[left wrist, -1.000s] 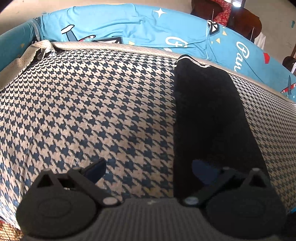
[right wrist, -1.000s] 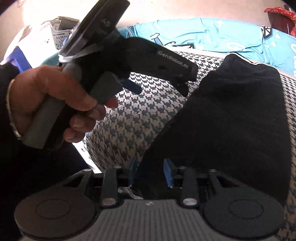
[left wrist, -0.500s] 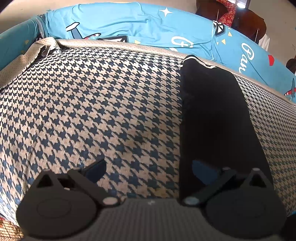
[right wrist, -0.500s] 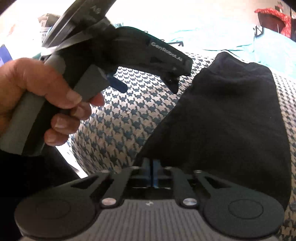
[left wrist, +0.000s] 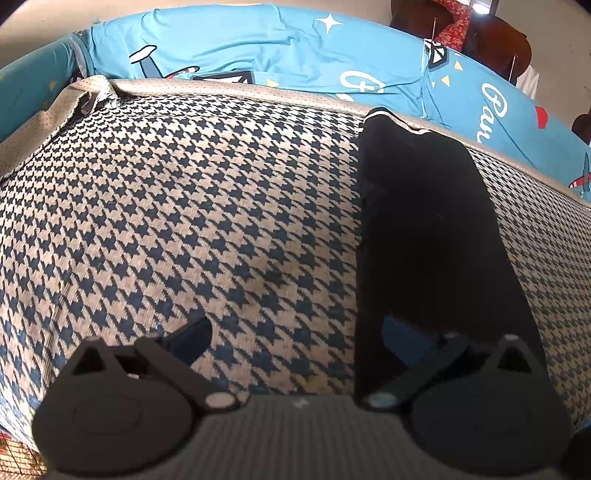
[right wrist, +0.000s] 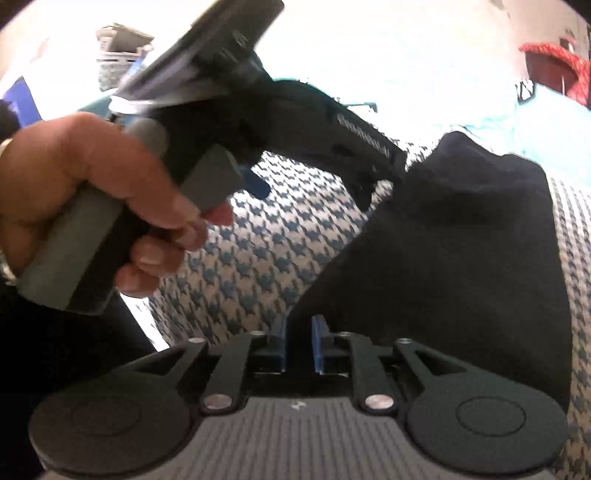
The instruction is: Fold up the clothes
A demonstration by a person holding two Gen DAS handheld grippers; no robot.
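A long black garment [left wrist: 424,236] lies folded in a narrow strip on the houndstooth cushion [left wrist: 184,221], with a thin white trim at its far end. My left gripper [left wrist: 295,338] hovers open over the cushion's near edge. Its right finger is above the garment's near left edge and its left finger is above bare cushion. In the right wrist view the black garment [right wrist: 461,258] fills the right half. My right gripper [right wrist: 299,345] is shut on its near left corner, and dark cloth shows between the blue pads. A person's hand [right wrist: 92,192] grips the left gripper's handle.
A blue printed sheet [left wrist: 277,48] with planes and lettering runs behind the cushion. A beige dotted border [left wrist: 44,122] edges the cushion at the far left. Dark wooden furniture with red cloth [left wrist: 461,26] stands at the back right. A white basket [right wrist: 122,48] sits far left.
The right gripper's pads closed half a second ago and now stand slightly apart with black cloth between them. The left gripper drifted a little left and stayed open.
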